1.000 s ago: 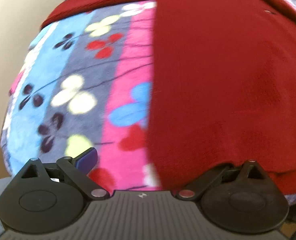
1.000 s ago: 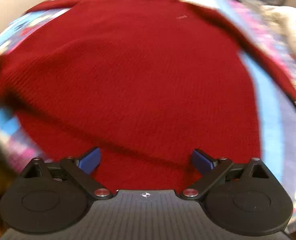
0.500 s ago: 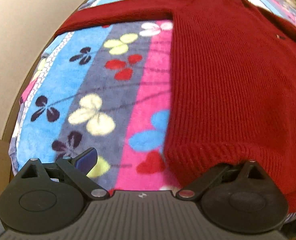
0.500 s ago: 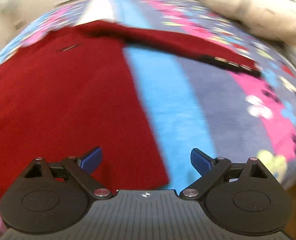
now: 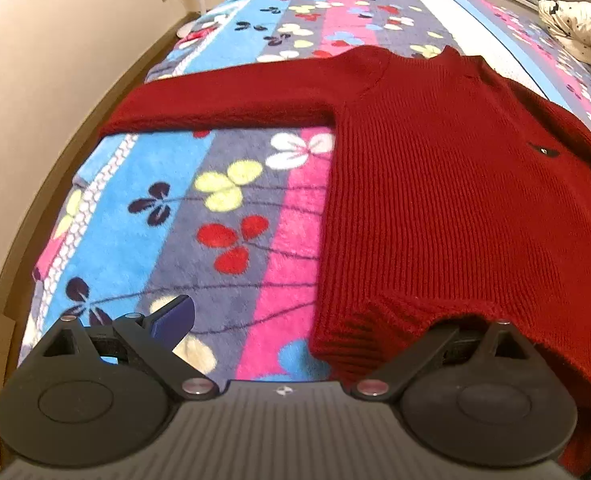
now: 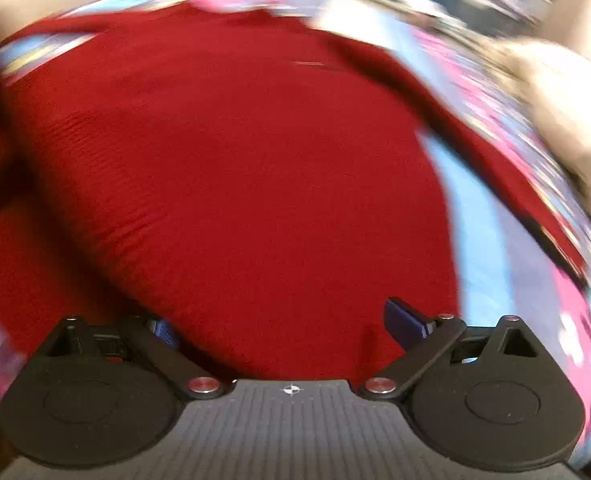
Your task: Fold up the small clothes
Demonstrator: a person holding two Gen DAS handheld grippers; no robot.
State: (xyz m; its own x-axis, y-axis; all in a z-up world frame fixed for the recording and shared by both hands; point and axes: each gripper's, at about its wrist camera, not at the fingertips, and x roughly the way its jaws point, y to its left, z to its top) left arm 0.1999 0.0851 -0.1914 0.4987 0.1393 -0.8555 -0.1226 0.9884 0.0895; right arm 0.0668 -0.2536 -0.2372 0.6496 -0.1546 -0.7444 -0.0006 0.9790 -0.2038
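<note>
Barely begun: red sweater (image 5: 435,208) spread flat on blanket (image 5: 223,216), nothing folded. Left tongs (image 5: 311,322) and right tongs (image 6: 283,326) spread wide, empty.

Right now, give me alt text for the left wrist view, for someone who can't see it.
A red knit sweater lies spread flat on a flower-patterned striped blanket, one sleeve stretched out to the left. The left tongs sit open at its hem, one finger hidden under the ribbed edge.
</note>
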